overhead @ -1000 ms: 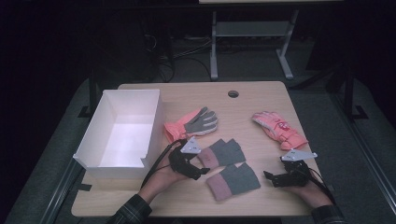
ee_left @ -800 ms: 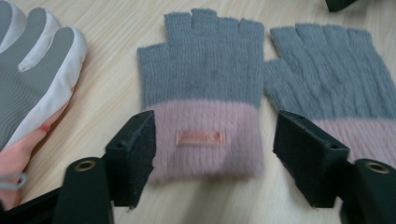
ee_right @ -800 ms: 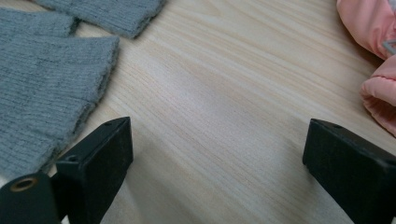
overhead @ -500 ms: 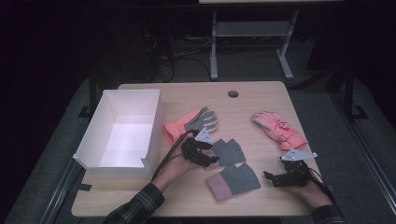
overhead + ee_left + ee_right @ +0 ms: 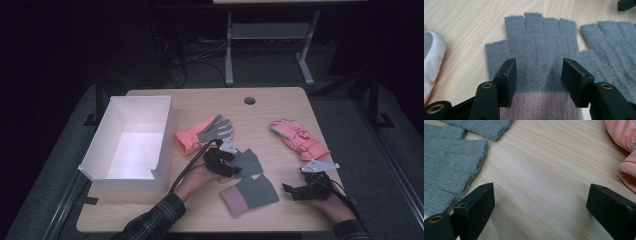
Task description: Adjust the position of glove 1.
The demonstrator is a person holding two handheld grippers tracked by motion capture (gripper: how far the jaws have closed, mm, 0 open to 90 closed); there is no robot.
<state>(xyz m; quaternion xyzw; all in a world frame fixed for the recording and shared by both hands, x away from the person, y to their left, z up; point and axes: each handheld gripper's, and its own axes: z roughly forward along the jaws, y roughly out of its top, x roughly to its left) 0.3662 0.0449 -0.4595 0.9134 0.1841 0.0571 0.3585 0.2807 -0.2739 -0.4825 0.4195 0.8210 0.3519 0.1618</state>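
Glove: grey fingerless glove (image 5: 537, 62) lies flat mid-table, beside its twin (image 5: 252, 194)
Left gripper (image 5: 538, 72): has slid over it; jaws have just been closing, straddling the palm, not yet pinching
Meaning: grasp seems imminent
Right gripper (image 5: 540, 198): spread wide, idle
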